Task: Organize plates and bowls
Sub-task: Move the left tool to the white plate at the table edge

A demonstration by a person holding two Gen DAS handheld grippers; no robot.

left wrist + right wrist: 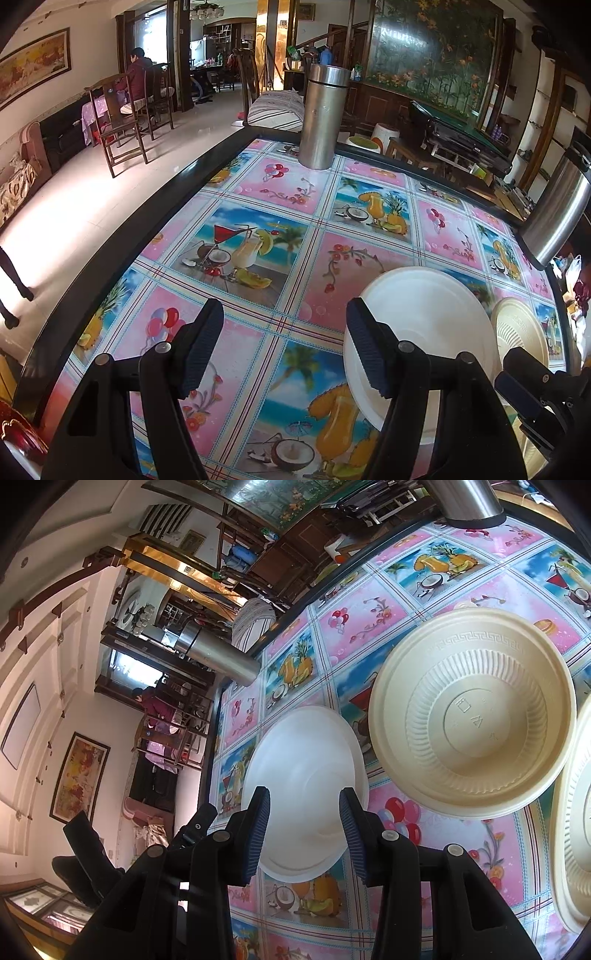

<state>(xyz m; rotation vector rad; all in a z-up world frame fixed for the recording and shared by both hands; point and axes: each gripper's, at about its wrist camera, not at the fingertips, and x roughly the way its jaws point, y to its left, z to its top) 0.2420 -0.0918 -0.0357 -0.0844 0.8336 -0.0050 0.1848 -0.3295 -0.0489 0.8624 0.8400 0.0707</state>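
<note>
A white plate [424,325] lies flat on the patterned table [258,206], with a ribbed cream bowl [517,332] just to its right. My left gripper [284,350] stands open over bare tablecloth, its right finger at the plate's left edge and nothing between the jaws. In the right wrist view, my right gripper [306,834] hovers open over the near edge of the white plate [306,771], its pads clear of it. The cream bowl [472,712] sits beyond to the right, and a second cream bowl [572,830] shows at the frame's edge.
A tall steel flask [321,118] stands at the table's far edge and a steel kettle [557,218] at the far right. The table's dark rim [147,206] runs along the left. A person [138,74] sits at a distant table and wooden chairs stand on the floor.
</note>
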